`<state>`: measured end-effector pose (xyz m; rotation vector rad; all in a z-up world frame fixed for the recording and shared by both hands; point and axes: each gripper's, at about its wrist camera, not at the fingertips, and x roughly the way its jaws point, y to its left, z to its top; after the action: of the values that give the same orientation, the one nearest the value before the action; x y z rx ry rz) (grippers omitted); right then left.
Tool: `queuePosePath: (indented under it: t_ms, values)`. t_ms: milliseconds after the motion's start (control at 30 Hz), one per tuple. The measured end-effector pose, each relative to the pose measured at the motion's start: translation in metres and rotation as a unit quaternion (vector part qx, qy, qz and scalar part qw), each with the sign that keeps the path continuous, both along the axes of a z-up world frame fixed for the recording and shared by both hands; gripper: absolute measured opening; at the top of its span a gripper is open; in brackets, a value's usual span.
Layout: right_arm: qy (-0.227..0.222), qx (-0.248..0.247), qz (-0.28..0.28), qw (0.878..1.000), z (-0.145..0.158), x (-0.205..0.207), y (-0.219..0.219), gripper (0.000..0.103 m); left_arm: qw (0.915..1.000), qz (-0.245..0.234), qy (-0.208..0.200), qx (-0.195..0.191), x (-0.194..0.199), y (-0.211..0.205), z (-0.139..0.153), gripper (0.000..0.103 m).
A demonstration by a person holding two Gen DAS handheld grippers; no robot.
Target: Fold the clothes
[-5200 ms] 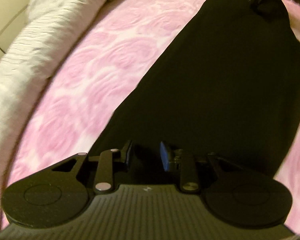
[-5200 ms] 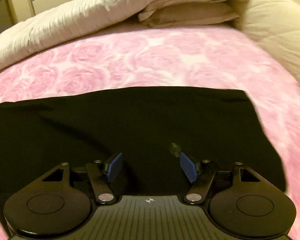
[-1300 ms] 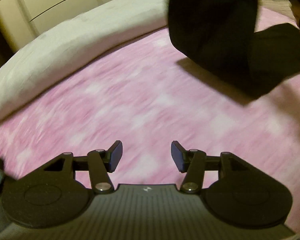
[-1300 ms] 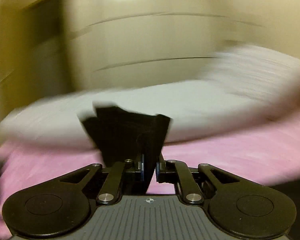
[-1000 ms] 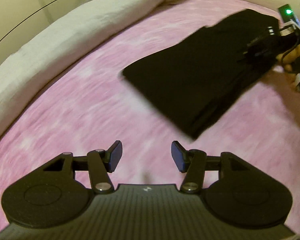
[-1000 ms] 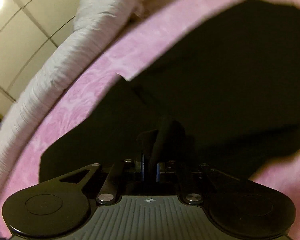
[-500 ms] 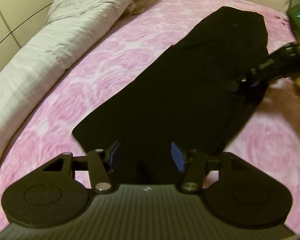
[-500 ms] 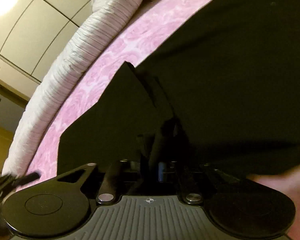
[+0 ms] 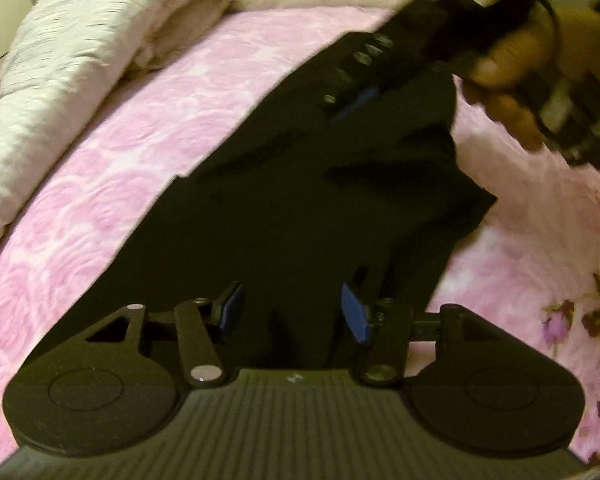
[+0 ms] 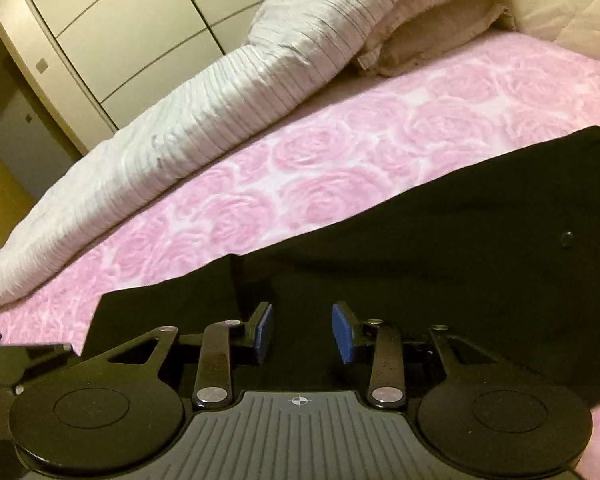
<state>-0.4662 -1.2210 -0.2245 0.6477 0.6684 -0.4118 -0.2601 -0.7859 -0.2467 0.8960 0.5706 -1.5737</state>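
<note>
Now the black garment (image 9: 300, 208) lies flat on the bed, a long matte strip of dark cloth running lengthwise across the pink rose-patterned bedspread (image 9: 148, 128). Its surface is smooth with shallow creases; in the left wrist view one loose fold juts out in a point on its right side, and in the right wrist view a stepped edge shows where one layer overlaps another, with a small round button (image 10: 567, 239) near the far end.

The left tongs (image 9: 292, 310) hover over the near end of the cloth, blue pads apart, nothing between them. The right tongs (image 10: 302, 330) also stand apart above the cloth — half a second ago they were pinched shut on a bunch of the fabric. In the left wrist view the right tongs appear blurred at the far end of the garment, held by a hand (image 9: 512, 60).

Bare bedspread is open on both long sides of the cloth. Beyond it a ribbed white quilt (image 10: 204, 128) lies rolled along the bed's edge, with folded beige bedding (image 10: 432, 36) stacked at the head. Cream wardrobe panels (image 10: 112, 20) stand behind. A second ago the garment hung in the air; it is now spread out on the bed.
</note>
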Motion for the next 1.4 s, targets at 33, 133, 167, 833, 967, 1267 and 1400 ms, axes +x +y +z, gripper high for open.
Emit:
queuePosePath:
  t_ms: [33, 133, 167, 833, 967, 1267, 1400]
  values:
    - [0.004, 0.006, 0.001, 1.0, -0.007, -0.001, -0.007, 0.037, 0.9998, -0.012, -0.012, 0.005, -0.005, -0.002, -0.004, 0.048]
    - [0.012, 0.028, 0.012, 0.999, -0.015, 0.003, -0.022, 0.037, 0.9981, -0.039, -0.045, 0.019, -0.017, -0.008, -0.017, 0.029]
    - [0.013, 0.034, 0.017, 0.999, -0.016, 0.004, -0.027, 0.038, 0.9973, -0.043, -0.055, 0.024, -0.02, -0.01, -0.021, 0.011]
    - [0.024, 0.002, 0.19, 0.982, -0.044, 0.112, -0.023, 0.04, 0.9976, -0.063, -0.022, -0.021, -0.017, 0.028, -0.012, 0.0]
    - [0.033, 0.016, 0.187, 0.982, -0.048, 0.105, -0.022, 0.051, 0.997, -0.075, -0.016, -0.009, -0.017, 0.027, -0.019, 0.0]
    - [0.026, 0.048, 0.179, 0.982, -0.065, 0.113, -0.022, 0.047, 0.9989, -0.046, -0.001, -0.007, -0.017, 0.012, -0.032, 0.001]
    - [0.031, 0.054, 0.171, 0.983, -0.059, 0.115, -0.026, 0.015, 0.9992, -0.033, -0.002, -0.02, -0.013, 0.007, -0.023, 0.001]
